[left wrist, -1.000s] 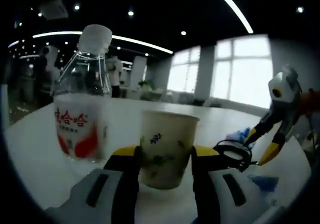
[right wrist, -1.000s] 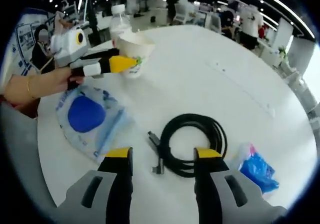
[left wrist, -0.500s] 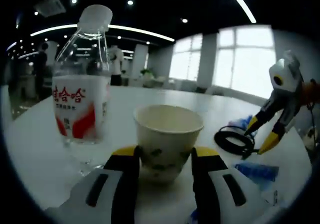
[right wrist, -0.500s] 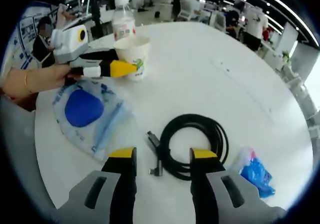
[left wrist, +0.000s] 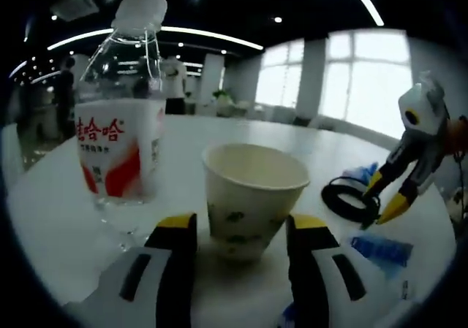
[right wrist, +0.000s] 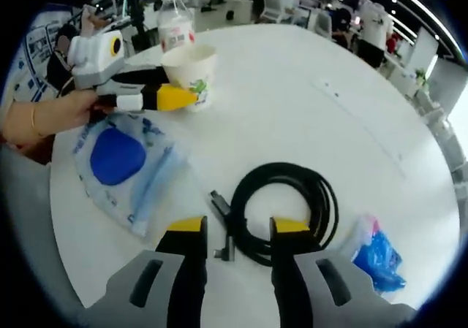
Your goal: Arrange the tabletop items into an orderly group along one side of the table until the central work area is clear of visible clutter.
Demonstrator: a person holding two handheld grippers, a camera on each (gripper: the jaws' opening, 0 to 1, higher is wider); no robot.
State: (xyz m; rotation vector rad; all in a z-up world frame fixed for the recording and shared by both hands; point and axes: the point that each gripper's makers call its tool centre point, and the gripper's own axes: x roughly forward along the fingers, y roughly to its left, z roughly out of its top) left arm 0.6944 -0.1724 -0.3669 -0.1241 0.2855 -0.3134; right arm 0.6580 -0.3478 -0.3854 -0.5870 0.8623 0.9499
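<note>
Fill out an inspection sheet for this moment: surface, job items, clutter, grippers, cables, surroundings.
Surface: white round table, bare in the middle.
Job's things: paper cup standing upright beside the water bottle, capped.
Clutter: clear bag with blue pad near the table edge; small blue packet.
Grippers: left gripper jaws either side of the cup, slight gaps; right gripper open, at the cable.
Cables: coiled black cable, plug end loose.
Surroundings: open office, ceiling lights, large windows, people standing far off.
</note>
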